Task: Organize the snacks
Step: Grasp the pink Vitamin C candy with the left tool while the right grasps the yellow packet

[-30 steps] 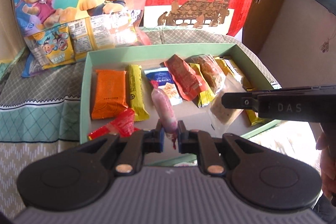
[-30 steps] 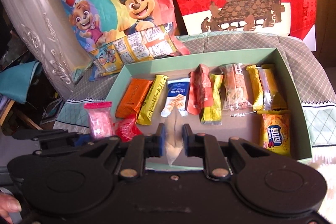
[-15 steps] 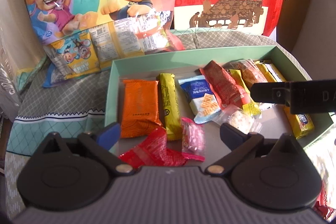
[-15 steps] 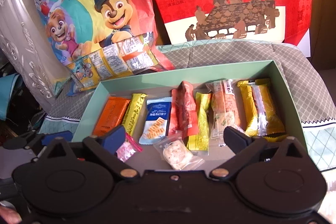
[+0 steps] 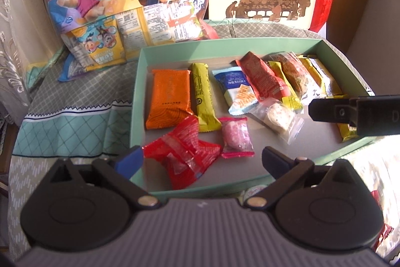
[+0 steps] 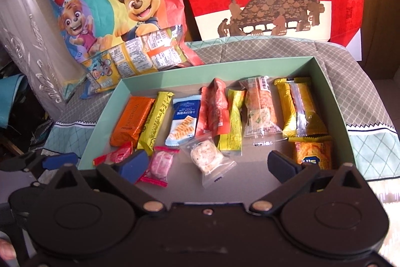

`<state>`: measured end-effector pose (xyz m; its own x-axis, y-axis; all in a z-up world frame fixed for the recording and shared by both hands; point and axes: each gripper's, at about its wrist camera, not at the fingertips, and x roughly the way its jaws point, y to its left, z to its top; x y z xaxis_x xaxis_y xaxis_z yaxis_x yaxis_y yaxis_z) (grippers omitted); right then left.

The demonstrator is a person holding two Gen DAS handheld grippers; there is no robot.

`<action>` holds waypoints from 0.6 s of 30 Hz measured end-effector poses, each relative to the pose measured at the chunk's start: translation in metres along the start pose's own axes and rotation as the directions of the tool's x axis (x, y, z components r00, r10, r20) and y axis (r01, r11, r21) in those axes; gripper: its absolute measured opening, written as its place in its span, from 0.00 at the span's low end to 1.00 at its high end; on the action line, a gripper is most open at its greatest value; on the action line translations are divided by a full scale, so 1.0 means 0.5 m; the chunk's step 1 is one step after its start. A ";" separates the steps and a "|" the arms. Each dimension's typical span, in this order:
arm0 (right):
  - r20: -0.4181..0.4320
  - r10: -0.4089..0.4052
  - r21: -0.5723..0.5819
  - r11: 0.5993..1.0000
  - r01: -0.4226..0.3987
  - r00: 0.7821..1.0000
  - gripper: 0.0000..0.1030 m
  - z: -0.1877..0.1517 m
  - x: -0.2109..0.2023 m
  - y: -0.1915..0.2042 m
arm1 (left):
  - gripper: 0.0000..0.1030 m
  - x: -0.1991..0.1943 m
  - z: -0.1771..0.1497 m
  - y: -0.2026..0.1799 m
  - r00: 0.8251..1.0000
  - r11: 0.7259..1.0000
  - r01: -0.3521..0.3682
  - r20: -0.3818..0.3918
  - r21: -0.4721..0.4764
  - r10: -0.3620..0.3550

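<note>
Evidently we had both tools empty over the shallow mint-green cardboard box [image 6: 332,91]: the left tool [image 5: 202,162] stood spread wide at the near edge, and the right tool [image 6: 207,164] was spread as well, pinching nothing. The snacks lay inside the box, which sat on a grey-and-teal patterned cloth [image 5: 75,101].

We judged the layout deliberate: long packets lay side by side along the far wall, parallel, so each label could be read, while small sweets took the free floor in front.

Counted in the right view, the back row held eight: one orange foil packet [image 6: 132,120], one yellow bar [image 6: 156,119], one blue-and-white cracker packet [image 6: 183,120], one red-orange packet [image 6: 216,109], one yellow-green packet [image 6: 232,119], one clear-wrapped pastry [image 6: 261,111] and two yellow packets [image 6: 302,106]. In front lay four: one crinkled red wrapper [image 5: 182,154], one pink-wrapped candy [image 5: 236,137], one clear-bagged nougat piece [image 6: 206,154] and one orange-yellow bag [image 6: 312,149] (partly hidden by the right finger).
</note>
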<state>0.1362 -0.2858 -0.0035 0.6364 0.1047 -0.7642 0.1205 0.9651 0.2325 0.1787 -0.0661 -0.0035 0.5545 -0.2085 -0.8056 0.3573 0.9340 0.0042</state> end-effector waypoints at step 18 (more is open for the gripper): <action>-0.145 0.069 0.035 0.997 -0.064 0.987 1.00 -0.167 -0.068 -0.004 | 0.99 -0.047 -0.182 -0.039 0.984 0.980 0.139 -0.134 0.141 -0.120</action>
<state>0.0508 -0.2710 -0.0282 0.5261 0.2042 -0.8255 0.1060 0.9474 0.3019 0.0903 -0.0531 -0.0384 0.4020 -0.2786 -0.8722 0.5331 0.8457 -0.0244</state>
